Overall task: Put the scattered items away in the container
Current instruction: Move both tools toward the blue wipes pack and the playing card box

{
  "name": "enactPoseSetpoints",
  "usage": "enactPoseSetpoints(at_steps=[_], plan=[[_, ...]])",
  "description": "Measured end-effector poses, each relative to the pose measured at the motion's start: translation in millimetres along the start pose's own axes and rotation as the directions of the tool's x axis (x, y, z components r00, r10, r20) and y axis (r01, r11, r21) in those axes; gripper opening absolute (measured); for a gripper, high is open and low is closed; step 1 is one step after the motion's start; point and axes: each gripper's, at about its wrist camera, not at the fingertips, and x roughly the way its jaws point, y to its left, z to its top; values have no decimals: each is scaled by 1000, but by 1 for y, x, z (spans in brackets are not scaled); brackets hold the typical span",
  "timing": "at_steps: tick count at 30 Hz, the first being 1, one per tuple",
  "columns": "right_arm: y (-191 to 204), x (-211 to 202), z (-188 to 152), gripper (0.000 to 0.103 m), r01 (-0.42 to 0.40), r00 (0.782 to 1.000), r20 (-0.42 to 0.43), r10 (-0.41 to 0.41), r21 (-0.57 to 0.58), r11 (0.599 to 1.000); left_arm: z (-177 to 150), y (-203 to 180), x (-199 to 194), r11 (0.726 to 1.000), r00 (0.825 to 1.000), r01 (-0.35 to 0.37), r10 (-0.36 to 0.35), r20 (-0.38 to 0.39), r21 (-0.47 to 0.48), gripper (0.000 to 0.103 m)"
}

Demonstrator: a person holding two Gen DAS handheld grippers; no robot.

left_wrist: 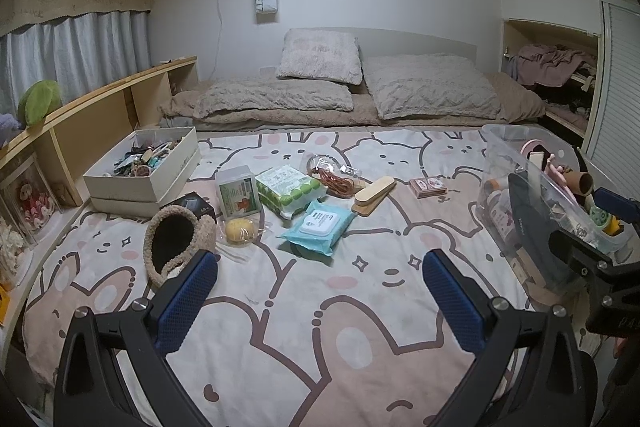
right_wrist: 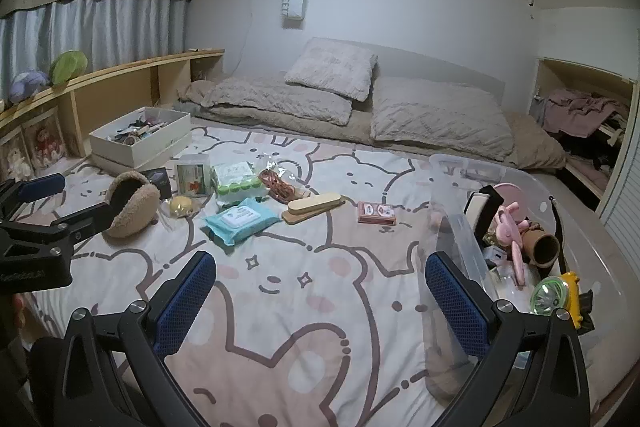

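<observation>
Scattered items lie mid-bed on the bunny-print sheet: a blue wet-wipe pack, a green tissue pack, a wooden brush, a red card box, a cable in a clear bag, a yellow sponge, a clear green box and fuzzy earmuffs. A clear plastic container at the right holds several items. My left gripper and right gripper are both open, empty, above the sheet.
A white box full of small things stands at the left by a wooden shelf. Pillows and folded bedding lie at the far end. An open closet is at the far right.
</observation>
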Motion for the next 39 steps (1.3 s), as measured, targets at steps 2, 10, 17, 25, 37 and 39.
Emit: enactPoseSetpoints(at_steps=[2,10,17,25,37,39], plan=[[0,2,-1,103,-2,1000,-4,2,-1,1000,-1,1,5,1000,1000,1,-1,-6,-2,103],[5,20,-7,103,-14,999,-47,14,-11,1000,-8,5,24,1000,999,1,-2,-40,-21,103],[11,40,-14,103,-24,995,-94,22,-21,999,-16,9,43,999,997,-2,-1,-77,-32,103],[9,67,-22,103,-42,987,-152,41,1,999,-27,9,72,999,991,-6,2,-131,-33,103],[-7,118,-25,103,-62,973,-219,71,50,997,-46,2,122,999,980,20,-27,-195,-34,103],[-10,128,-25,103,-64,970,-233,76,60,996,-46,-1,129,999,980,28,-33,-198,-27,103]])
